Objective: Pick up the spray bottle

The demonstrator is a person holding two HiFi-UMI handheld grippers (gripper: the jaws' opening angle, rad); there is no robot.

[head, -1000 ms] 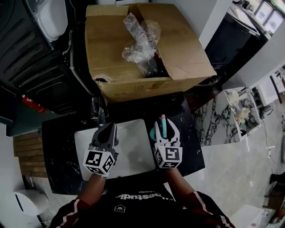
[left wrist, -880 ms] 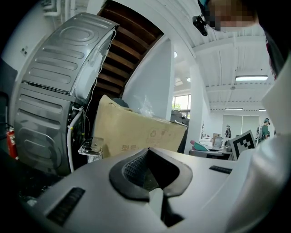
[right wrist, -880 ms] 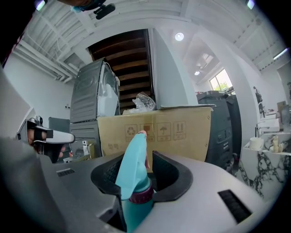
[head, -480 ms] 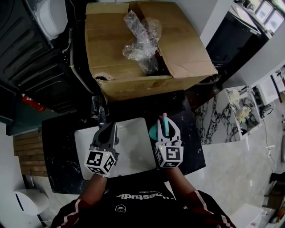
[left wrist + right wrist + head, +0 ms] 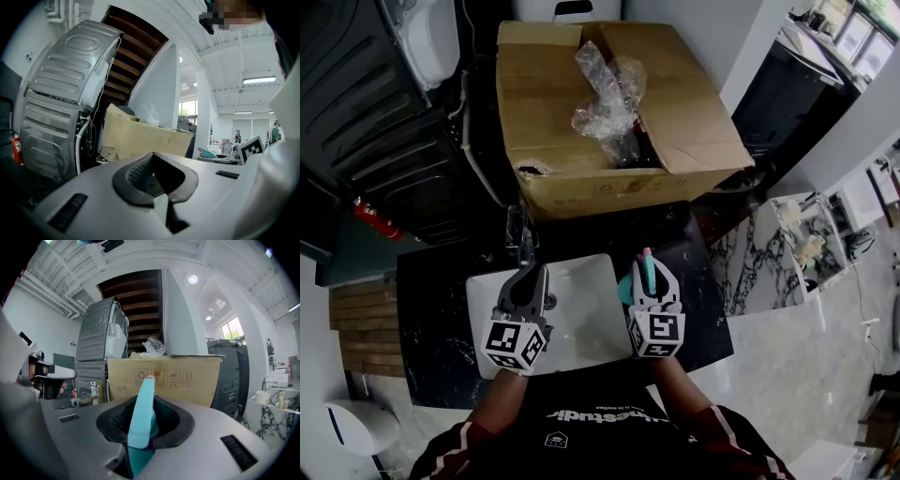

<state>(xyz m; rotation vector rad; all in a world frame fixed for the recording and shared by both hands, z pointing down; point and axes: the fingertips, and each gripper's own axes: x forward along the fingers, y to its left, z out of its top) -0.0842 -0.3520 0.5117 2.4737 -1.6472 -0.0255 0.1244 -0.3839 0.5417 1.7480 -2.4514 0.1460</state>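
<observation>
The teal spray bottle [image 5: 625, 285] with a pink nozzle tip stands upright at the right edge of a white basin [image 5: 581, 314]. My right gripper [image 5: 652, 273] is around its head, the jaws closing with the pads against it. In the right gripper view the teal trigger head [image 5: 143, 406] rises between the right gripper's [image 5: 146, 417] dark pads [image 5: 117, 418]. My left gripper [image 5: 528, 273] hovers over the basin's left part, shut and empty. In the left gripper view the left gripper's [image 5: 153, 158] tips meet with nothing between them.
A big open cardboard box [image 5: 675, 112] with crumpled plastic wrap [image 5: 605, 94] stands behind the black marble counter [image 5: 431, 319]. A chrome tap [image 5: 521, 232] rises at the basin's far edge. Grey appliances [image 5: 384, 122] and a red extinguisher [image 5: 370, 217] are at the left.
The right gripper's jaws have narrowed from wide apart onto the spray bottle's head. Both hands have stayed where they were; the left gripper is unchanged.
</observation>
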